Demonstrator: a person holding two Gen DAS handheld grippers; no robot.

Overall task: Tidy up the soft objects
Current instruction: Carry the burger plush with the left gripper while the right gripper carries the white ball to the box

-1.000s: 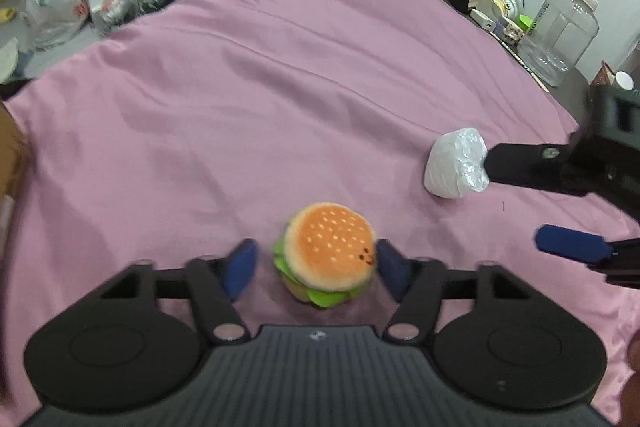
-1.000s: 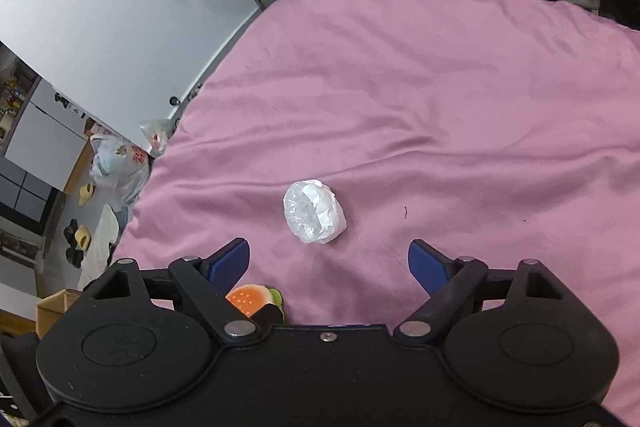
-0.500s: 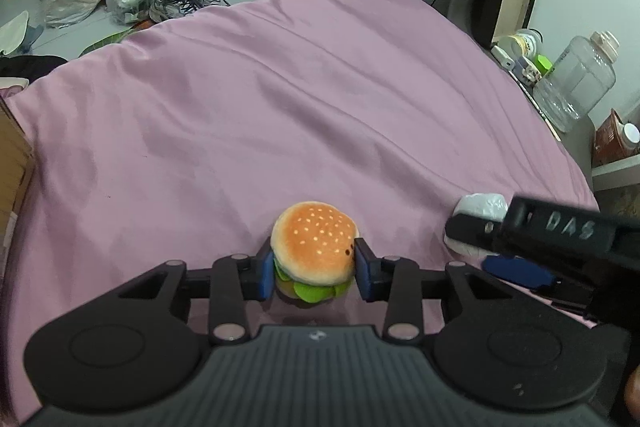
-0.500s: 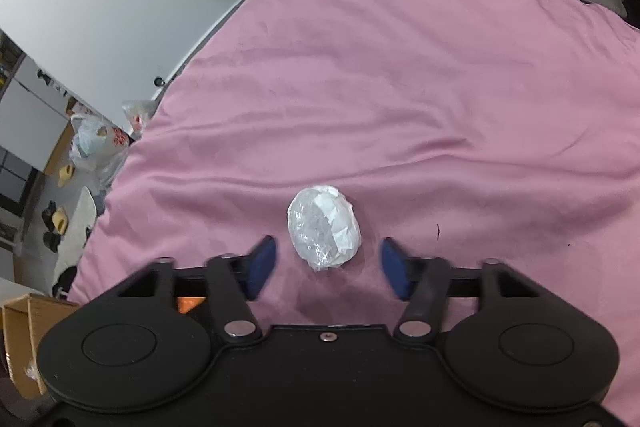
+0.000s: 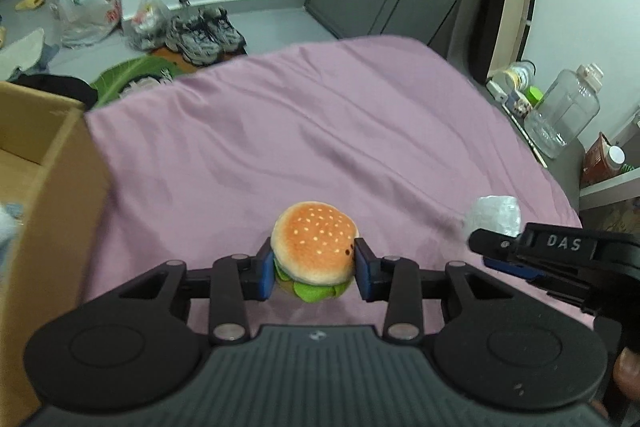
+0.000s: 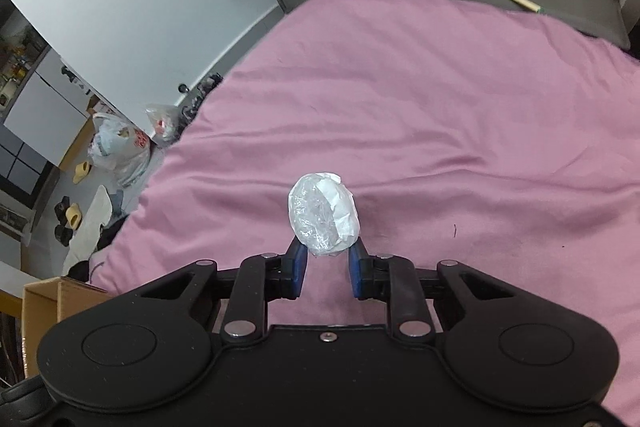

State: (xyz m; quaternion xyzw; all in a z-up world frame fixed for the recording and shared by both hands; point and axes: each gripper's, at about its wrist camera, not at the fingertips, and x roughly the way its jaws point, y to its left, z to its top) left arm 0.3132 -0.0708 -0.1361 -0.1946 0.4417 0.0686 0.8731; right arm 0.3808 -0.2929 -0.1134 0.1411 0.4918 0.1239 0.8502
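My left gripper (image 5: 314,273) is shut on a plush burger (image 5: 314,253) with an orange bun and green lettuce, held above the pink bedsheet (image 5: 320,147). My right gripper (image 6: 327,269) is shut on a white plastic-wrapped ball (image 6: 323,214), also lifted off the sheet. That ball (image 5: 494,213) and the right gripper show at the right edge of the left wrist view.
An open cardboard box (image 5: 36,155) stands beside the bed at the left; its corner shows in the right wrist view (image 6: 52,303). Bags (image 5: 88,7) and shoes (image 5: 204,35) lie on the floor beyond. A clear jug (image 5: 564,115) and jars stand on a grey stand at the right.
Both grippers closed from open: the left on the burger, the right on the white ball. Both have lifted their objects off the sheet, and the left view has swung toward the box.
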